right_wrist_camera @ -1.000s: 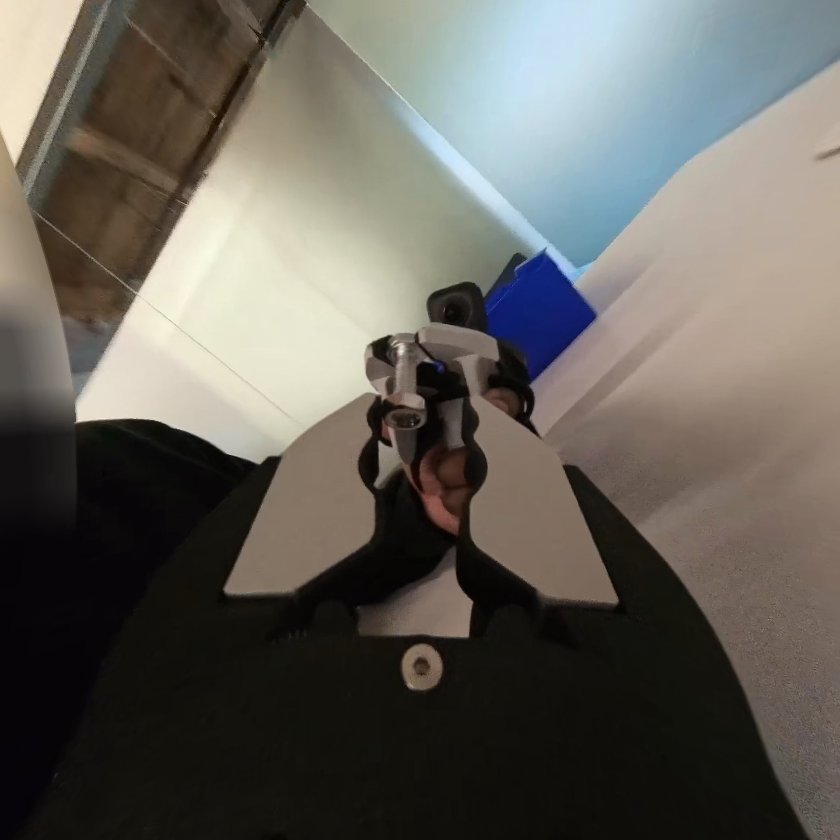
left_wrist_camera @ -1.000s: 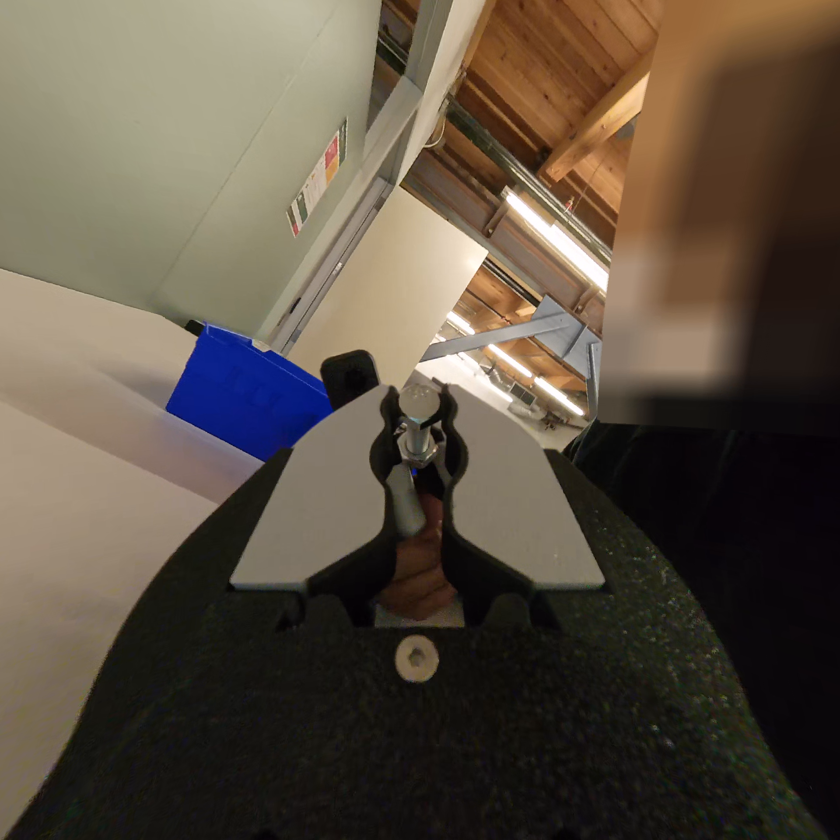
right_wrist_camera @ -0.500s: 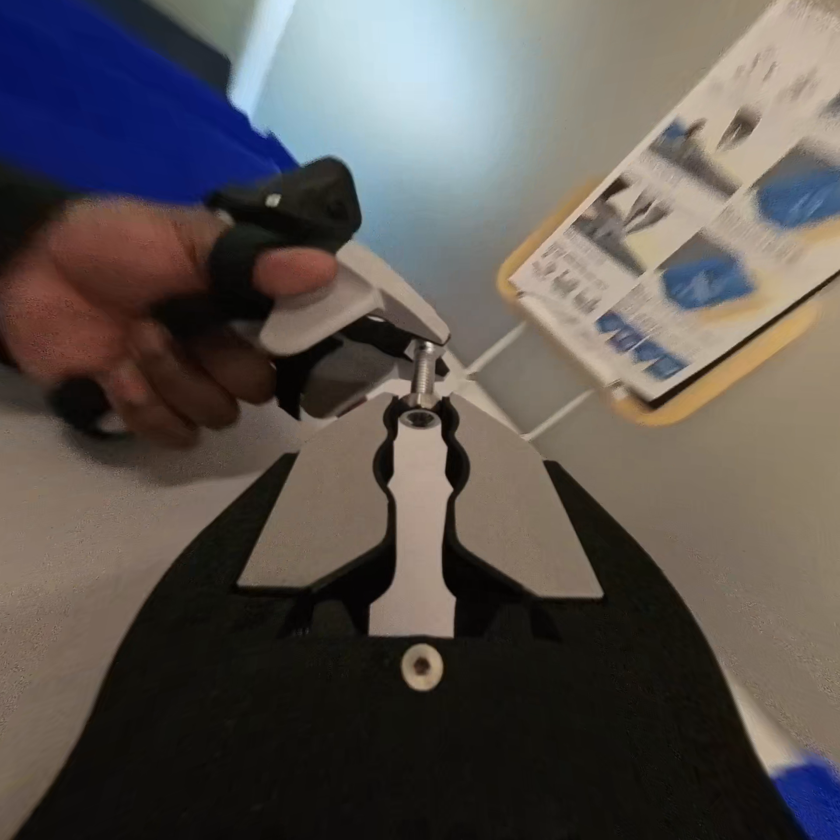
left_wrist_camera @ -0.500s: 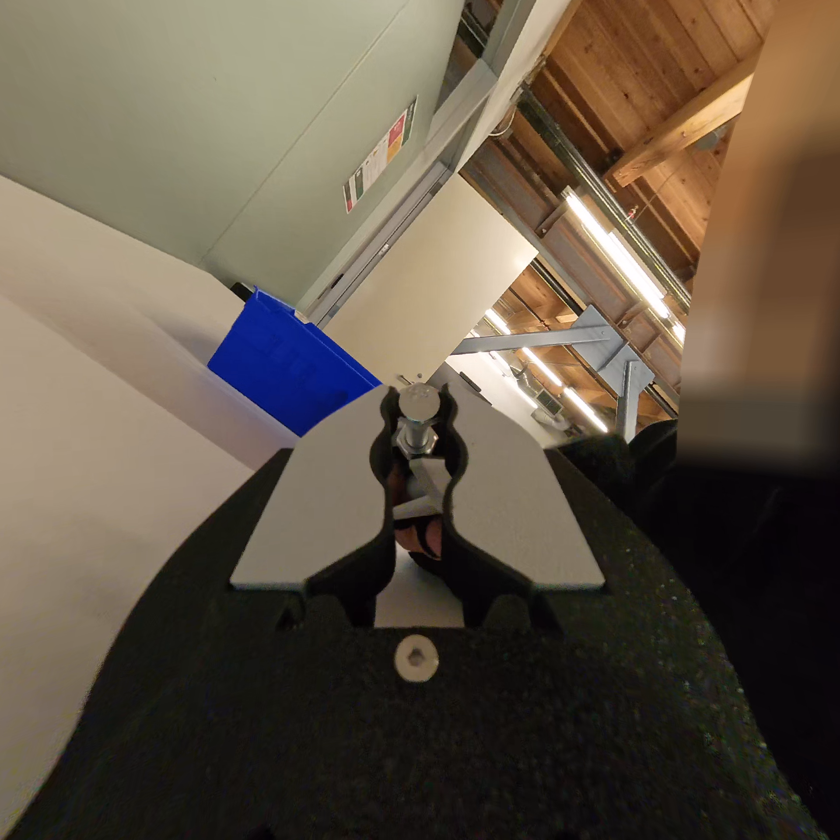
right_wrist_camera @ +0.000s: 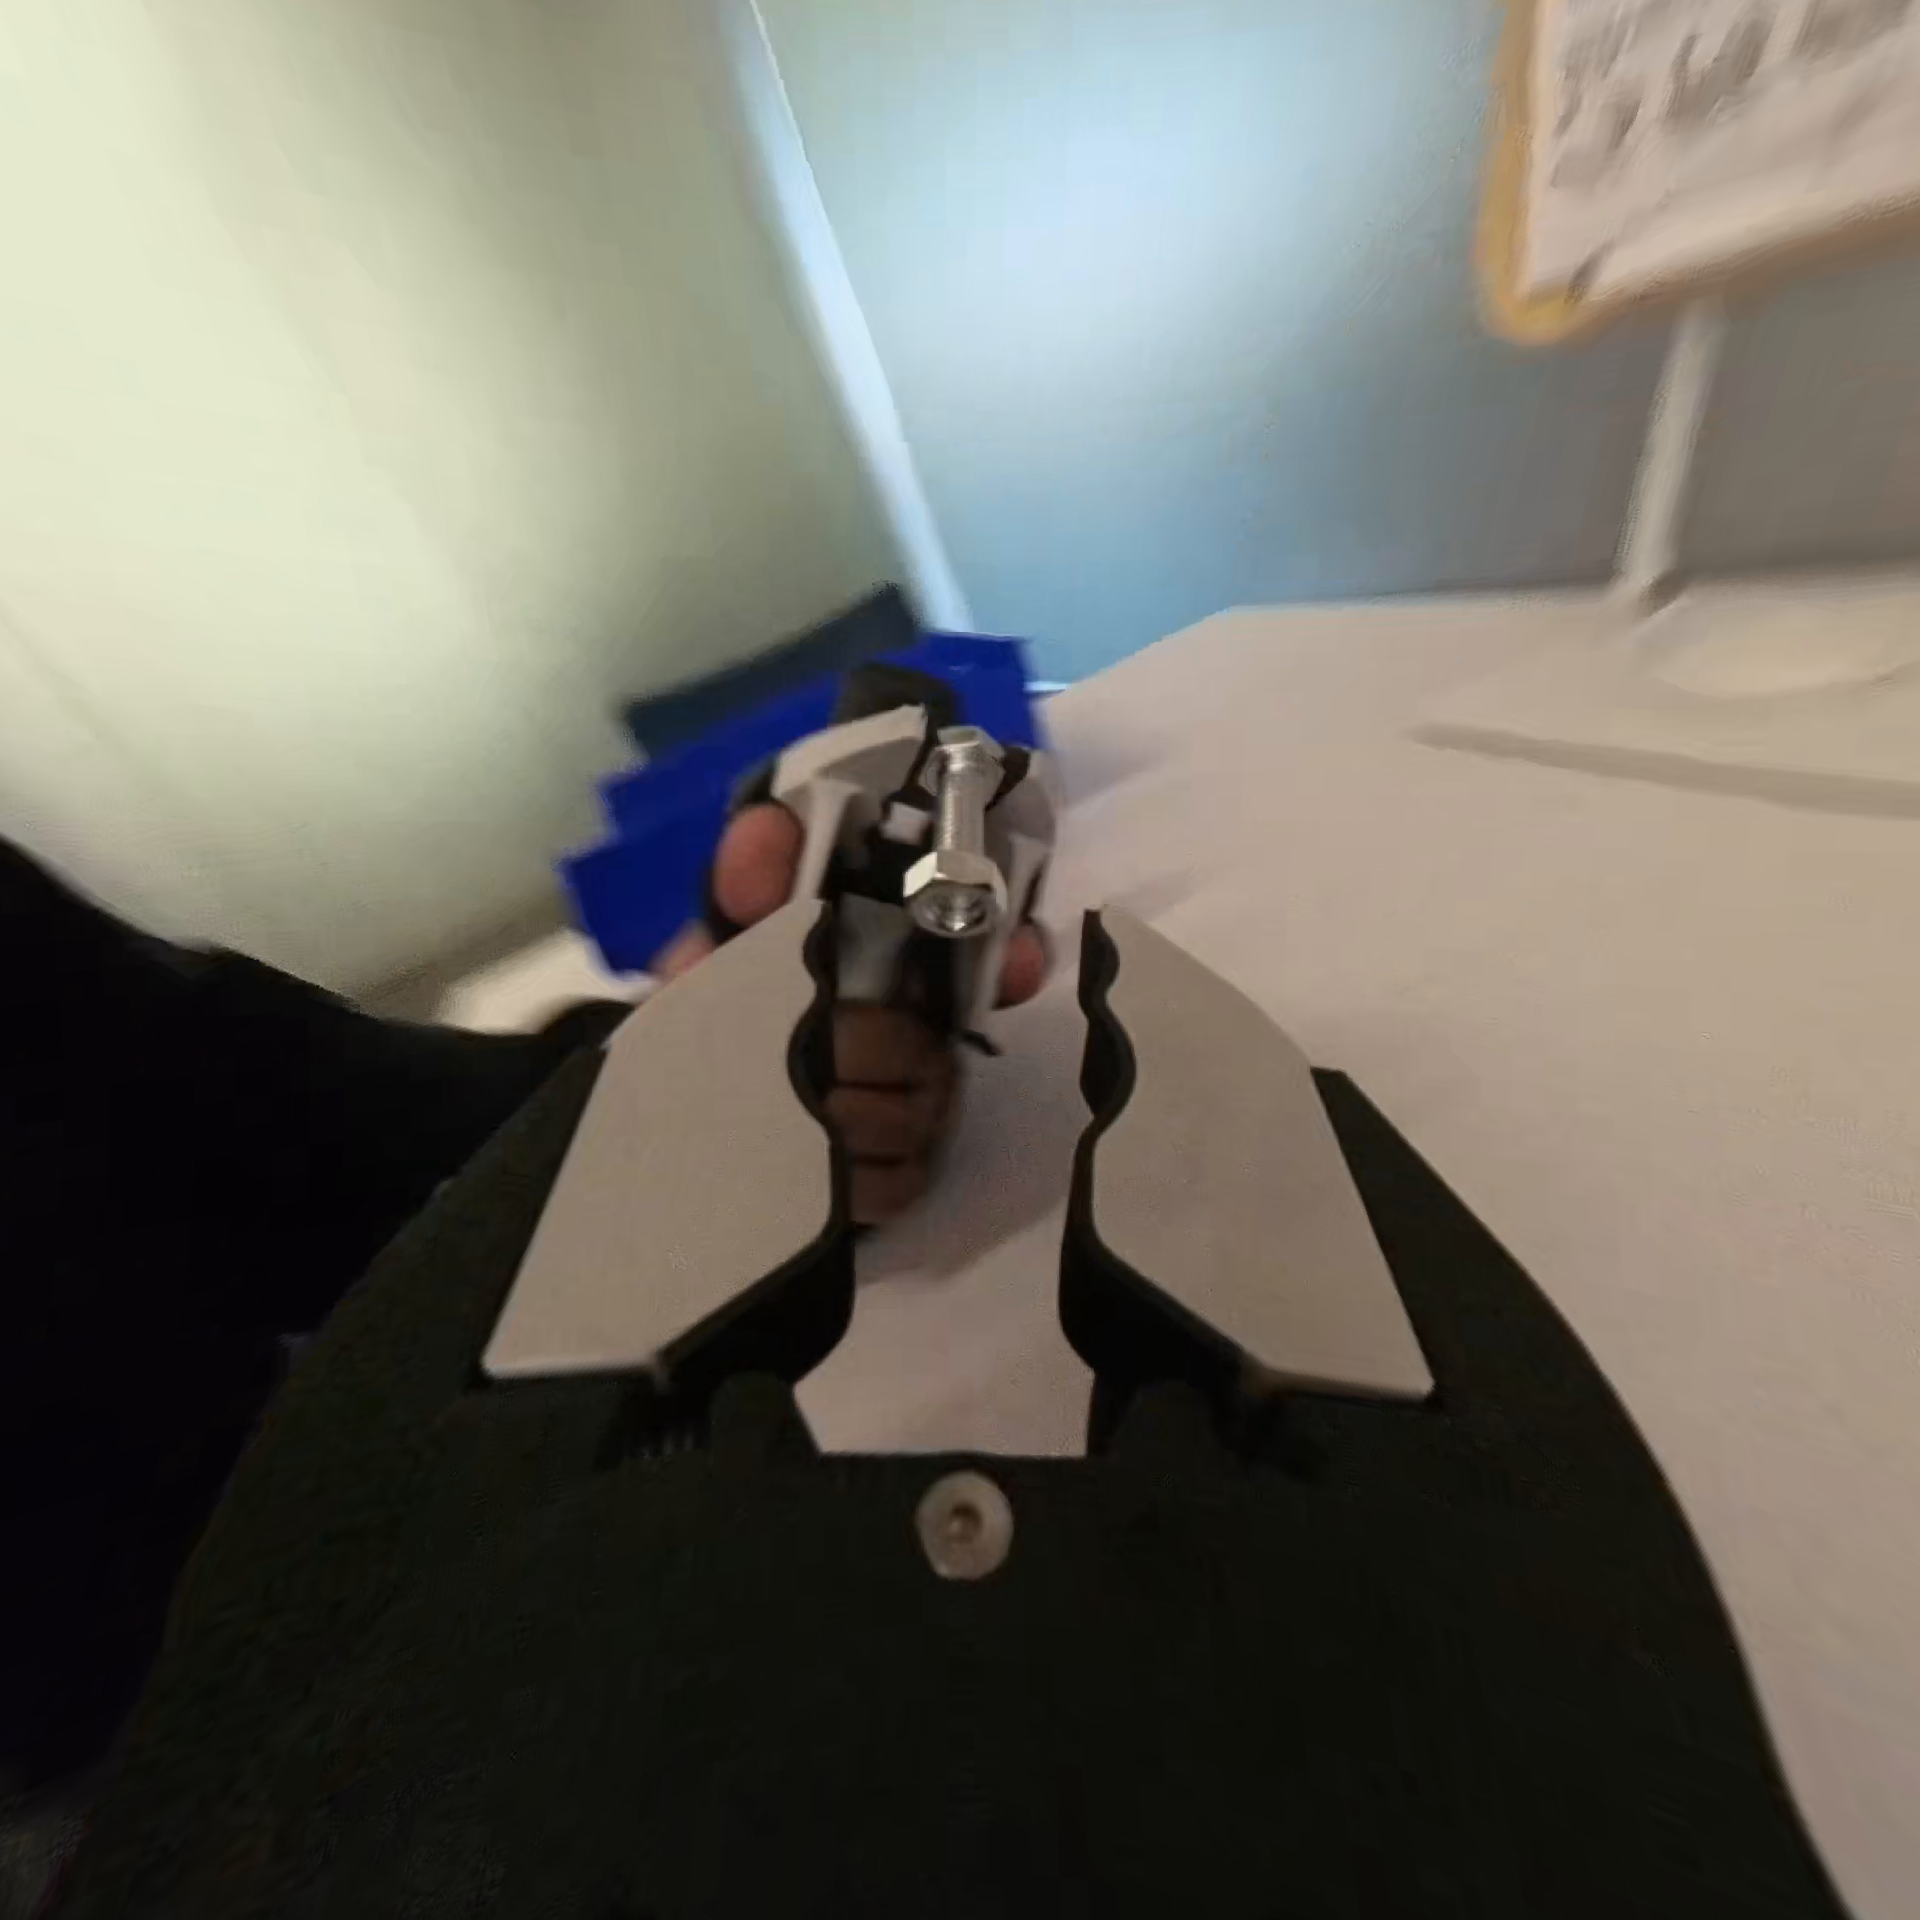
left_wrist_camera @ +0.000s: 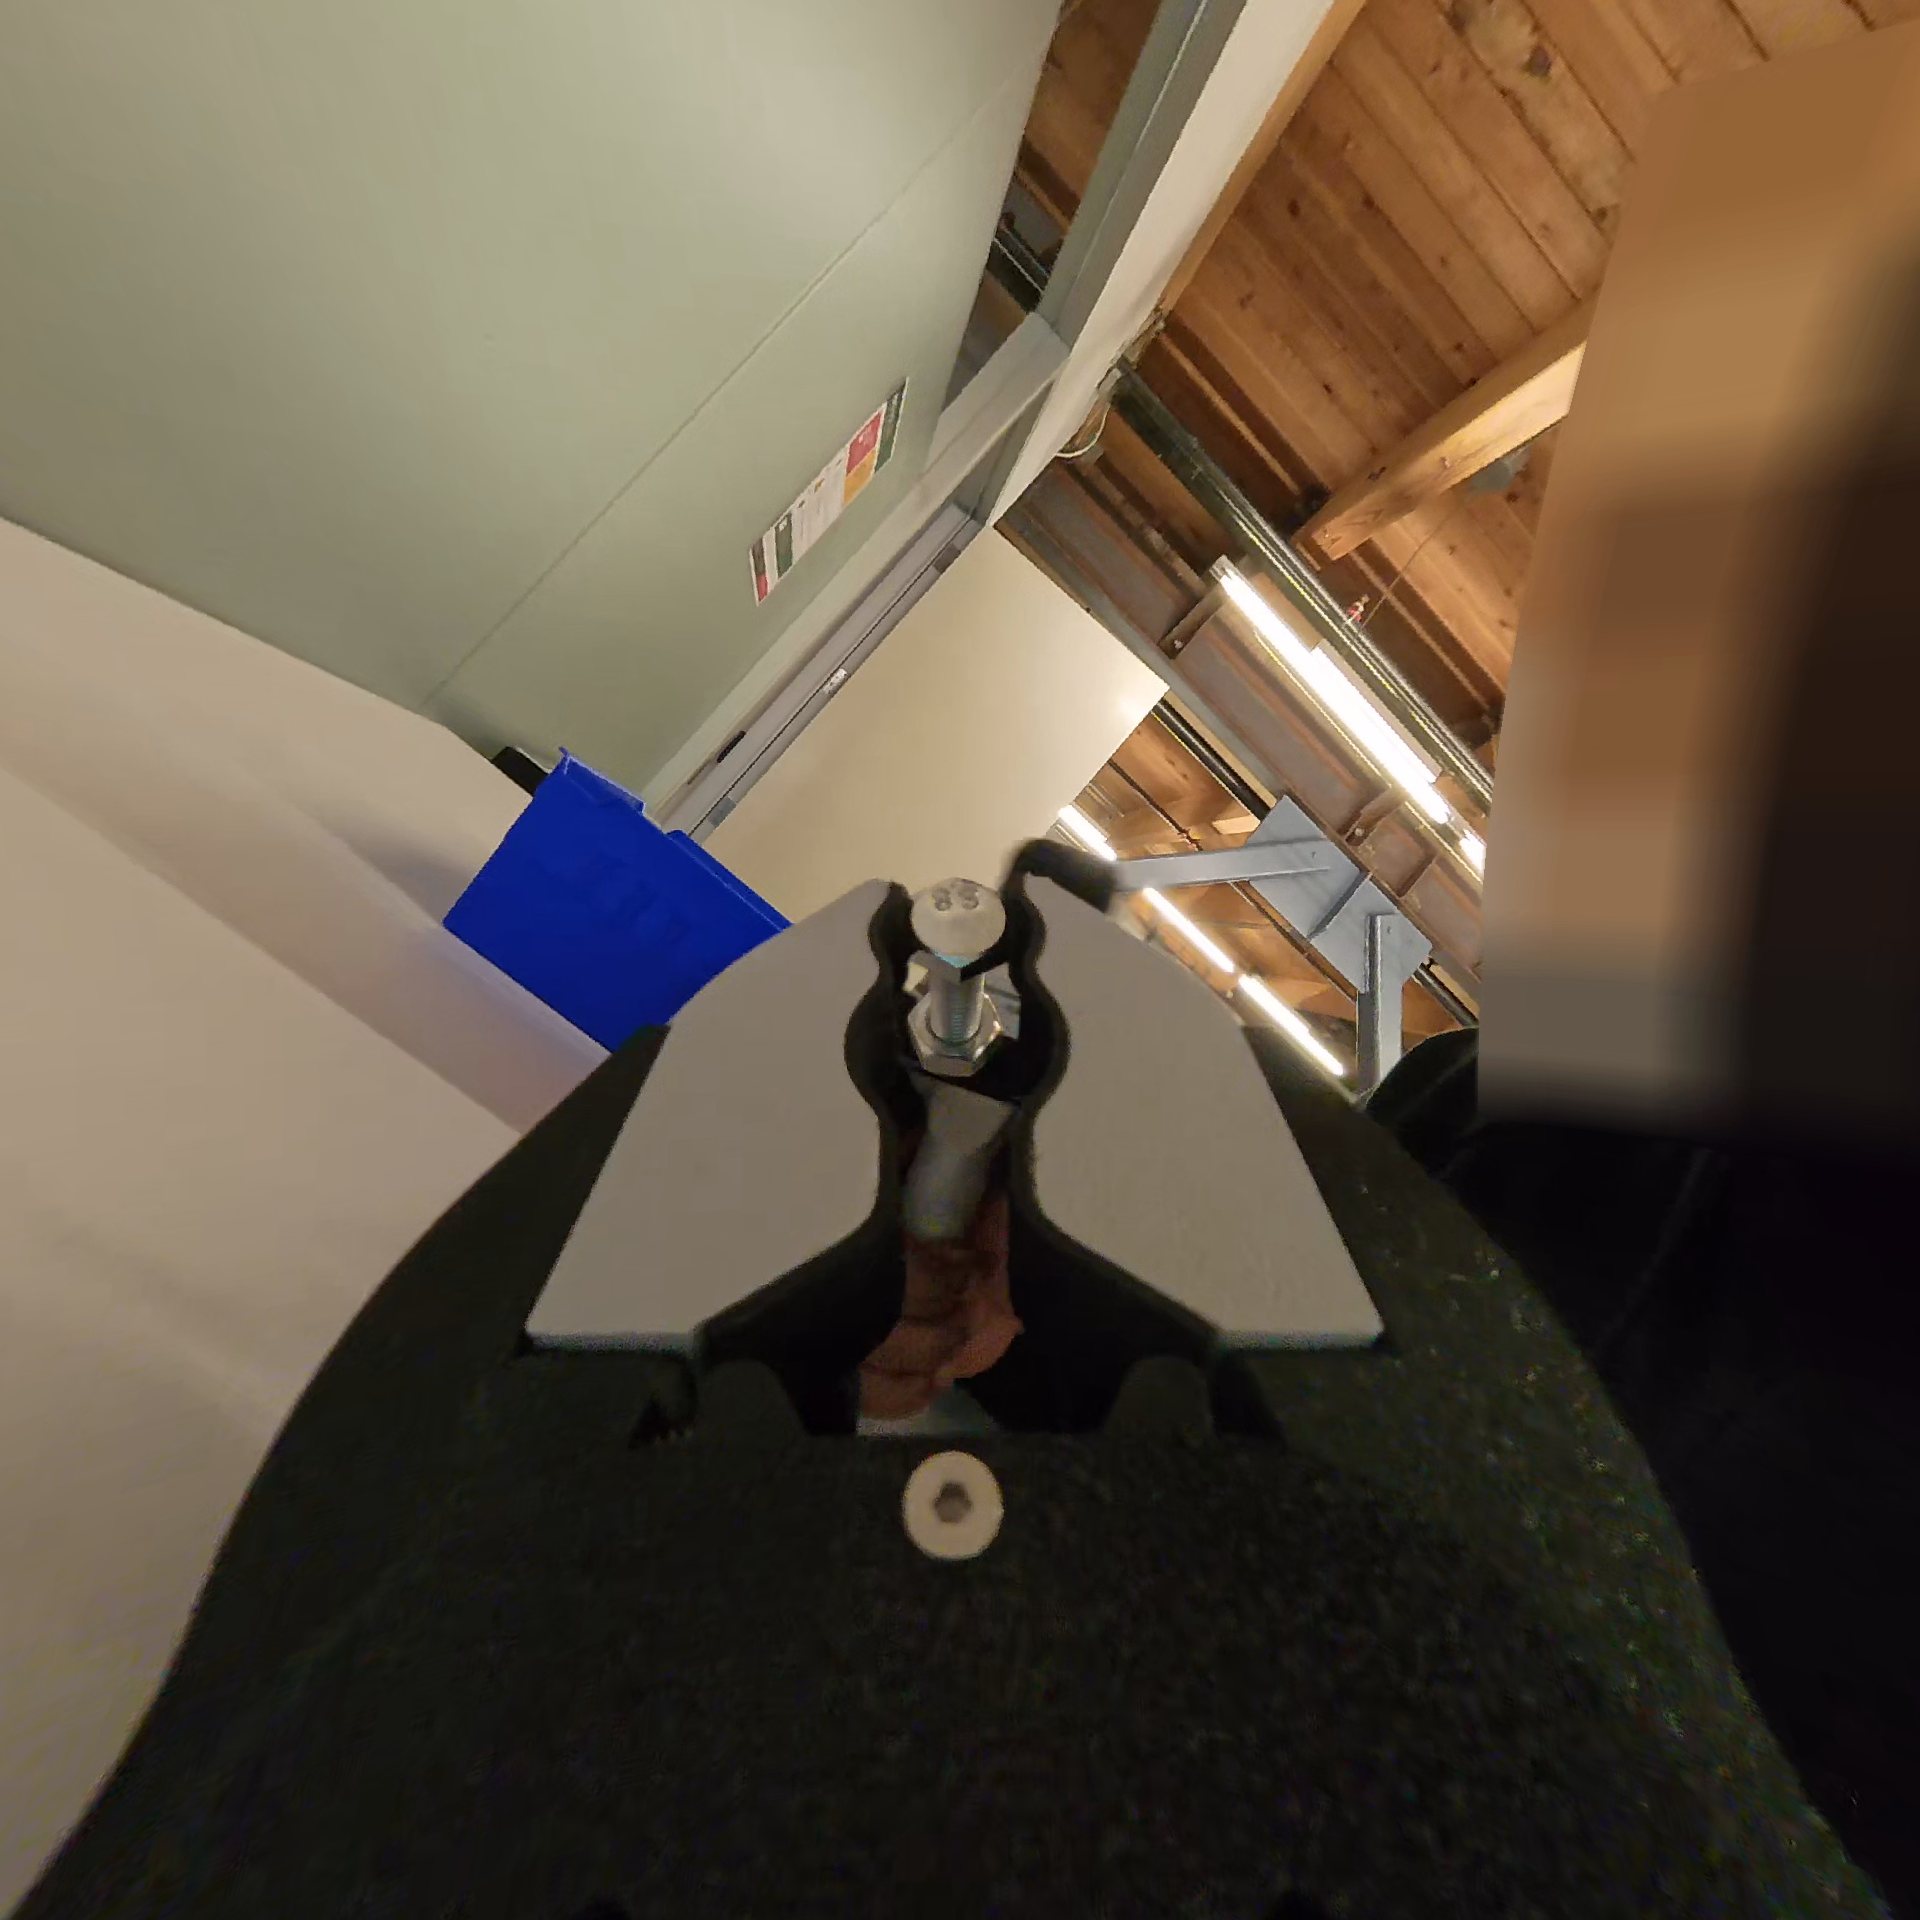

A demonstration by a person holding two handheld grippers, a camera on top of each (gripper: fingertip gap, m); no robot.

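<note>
My left gripper [left_wrist_camera: 956, 906] is shut on the hex head of a silver bolt [left_wrist_camera: 958, 920], held up in the air. A silver nut [left_wrist_camera: 951, 1044] sits on the bolt's thread below the head. In the right wrist view the left gripper [right_wrist_camera: 940, 774] shows farther off with the bolt [right_wrist_camera: 958, 821] pointing toward me and the nut [right_wrist_camera: 951, 894] at its near end. My right gripper [right_wrist_camera: 958, 927] is open. Its fingertips [right_wrist_camera: 1117, 940] stand on either side of the nut with a gap and do not touch it.
A blue bin [left_wrist_camera: 603, 914] stands at the far edge of the white table [left_wrist_camera: 208, 1195]; it also shows blurred in the right wrist view [right_wrist_camera: 644, 862]. A printed board on a white stand [right_wrist_camera: 1704, 145] is at the right. A person's dark sleeve [right_wrist_camera: 156, 1091] is at the left.
Half a second ago my right gripper was closed around the nut and rolled over. It has now opened, let go of the nut and turned back. The left gripper keeps hold of the bolt.
</note>
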